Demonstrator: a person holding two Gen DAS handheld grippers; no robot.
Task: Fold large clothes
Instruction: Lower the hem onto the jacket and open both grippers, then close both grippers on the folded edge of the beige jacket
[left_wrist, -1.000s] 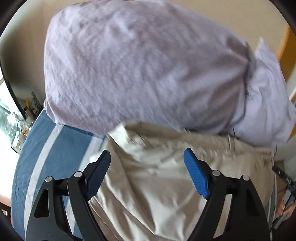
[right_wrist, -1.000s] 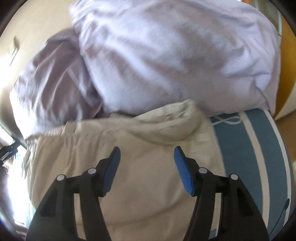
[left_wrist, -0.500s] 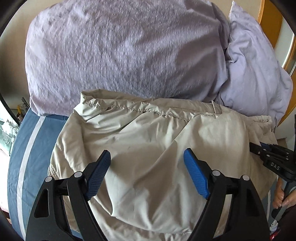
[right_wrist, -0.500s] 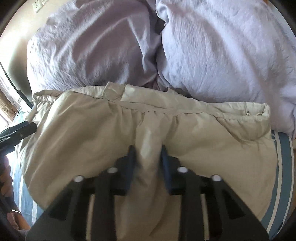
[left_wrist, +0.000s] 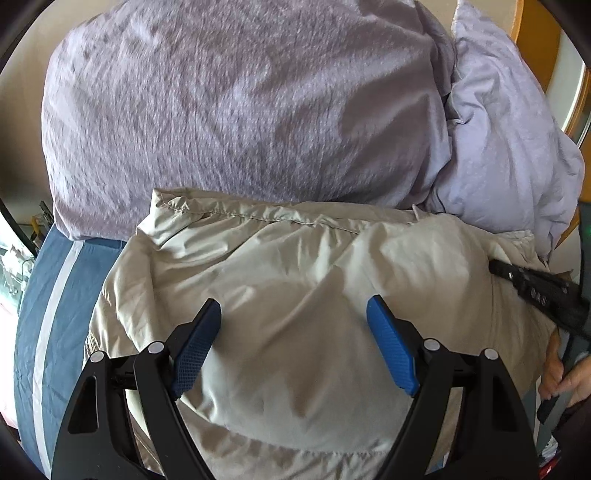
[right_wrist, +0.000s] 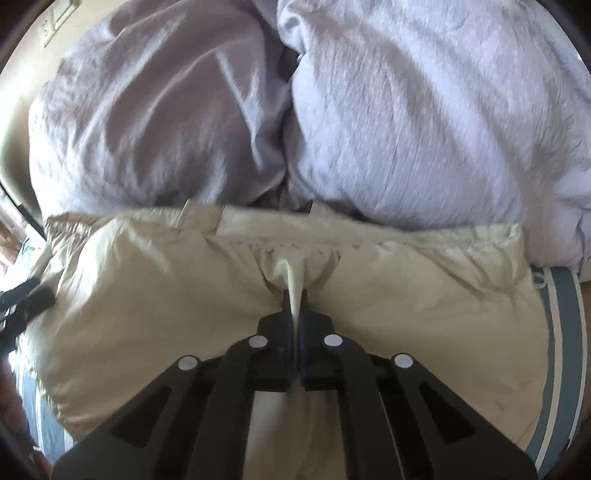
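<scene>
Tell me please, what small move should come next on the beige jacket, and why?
Probably close the left tongs on the beige jacket. The right tongs have just closed and already pinch a ridge of its fabric, while the left tongs stand open above the cloth, gripping nothing; a fold likely needs both holds.
</scene>
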